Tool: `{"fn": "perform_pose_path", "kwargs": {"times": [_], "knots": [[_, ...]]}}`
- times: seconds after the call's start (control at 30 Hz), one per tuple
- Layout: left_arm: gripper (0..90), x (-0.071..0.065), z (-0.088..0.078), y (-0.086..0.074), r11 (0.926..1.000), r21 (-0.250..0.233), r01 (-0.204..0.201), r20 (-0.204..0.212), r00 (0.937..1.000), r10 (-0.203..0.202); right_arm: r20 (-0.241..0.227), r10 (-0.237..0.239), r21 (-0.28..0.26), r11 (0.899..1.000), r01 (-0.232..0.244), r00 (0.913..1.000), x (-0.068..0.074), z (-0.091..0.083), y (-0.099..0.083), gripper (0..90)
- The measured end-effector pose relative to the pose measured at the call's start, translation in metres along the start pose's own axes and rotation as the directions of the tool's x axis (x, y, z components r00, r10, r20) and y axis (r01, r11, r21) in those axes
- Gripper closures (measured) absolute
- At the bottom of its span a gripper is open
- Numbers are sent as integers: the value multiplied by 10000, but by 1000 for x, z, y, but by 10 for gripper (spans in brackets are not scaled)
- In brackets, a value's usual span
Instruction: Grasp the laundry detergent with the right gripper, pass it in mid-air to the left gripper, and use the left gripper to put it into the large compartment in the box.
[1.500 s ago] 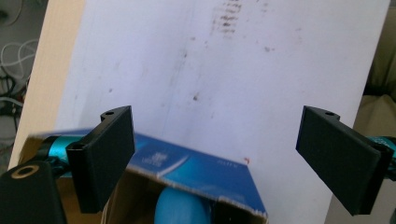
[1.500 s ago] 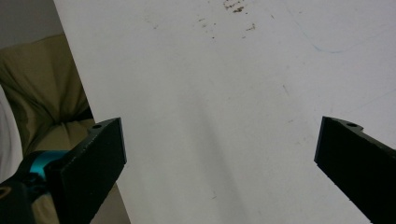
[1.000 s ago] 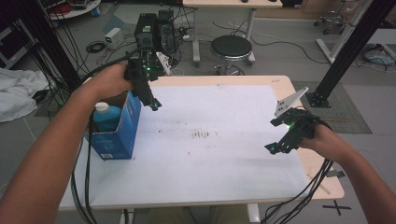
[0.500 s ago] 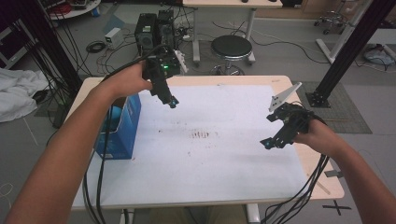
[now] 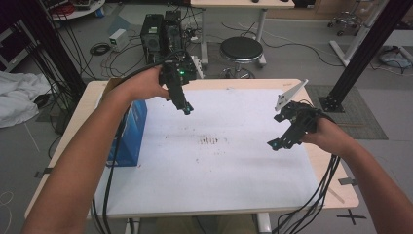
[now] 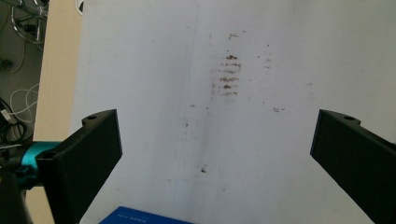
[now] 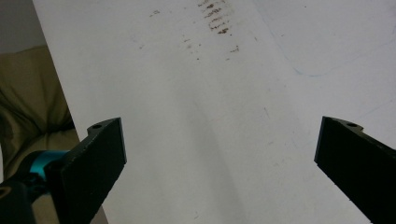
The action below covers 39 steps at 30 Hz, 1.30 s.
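Viewed from above, at nine o'clock on the desk (image 5: 321, 165): a blue box (image 5: 127, 131) standing upright at the left edge of the white sheet (image 5: 219, 165), partly hidden behind the person's left forearm (image 5: 83, 161).

At about eleven o'clock: the left hand-held gripper (image 5: 184, 106), gripped by the left hand (image 5: 146, 84), raised above the sheet with its tips slanting down toward the desk's middle. A green light glowing on its body. Black cable (image 5: 109, 170) trailing back along the forearm and off the near edge. In the left gripper view: jaws spread wide, nothing between them, plain white sheet below, a corner of the blue box (image 6: 140, 217) at six o'clock.

At the centre of the sheet: a patch of brown smudges (image 5: 210, 141) in short rows, well apart from both grippers. Same marks (image 6: 229, 74) toward twelve o'clock in the left gripper view, and toward twelve o'clock (image 7: 214, 18) in the right gripper view.

At three o'clock: the right hand-held gripper (image 5: 275, 144), held by the right hand (image 5: 327, 136), tips pointing toward the centre, hovering over the sheet's right part. Grey three-cornered plate (image 5: 290, 95) sticking up from its top. In the right gripper view: jaws likewise wide apart, empty, bare sheet between them.

Beyond the desk at twelve o'clock, on the floor: a round black stool (image 5: 241, 50) and computer towers (image 5: 158, 31).
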<state>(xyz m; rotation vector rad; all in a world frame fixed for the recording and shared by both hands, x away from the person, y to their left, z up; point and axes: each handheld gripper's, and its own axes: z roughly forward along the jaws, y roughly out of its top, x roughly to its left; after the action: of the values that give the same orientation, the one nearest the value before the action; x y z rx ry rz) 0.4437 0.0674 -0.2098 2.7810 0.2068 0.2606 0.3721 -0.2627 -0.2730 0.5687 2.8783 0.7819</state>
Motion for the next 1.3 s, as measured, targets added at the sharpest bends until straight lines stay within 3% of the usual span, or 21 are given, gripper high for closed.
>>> {"fn": "perform_pose_path", "kwargs": {"times": [0.43,1.3], "knots": [[20,-2,0,1,9998,-180,-69,48,10000,69,-16,-117,98,9999,117,9999,-3,2,8,11],[20,-4,1,1,9999,77,-110,113,9999,109,33,-161,148,9998,160,9999,-2,3,10,11]]}}
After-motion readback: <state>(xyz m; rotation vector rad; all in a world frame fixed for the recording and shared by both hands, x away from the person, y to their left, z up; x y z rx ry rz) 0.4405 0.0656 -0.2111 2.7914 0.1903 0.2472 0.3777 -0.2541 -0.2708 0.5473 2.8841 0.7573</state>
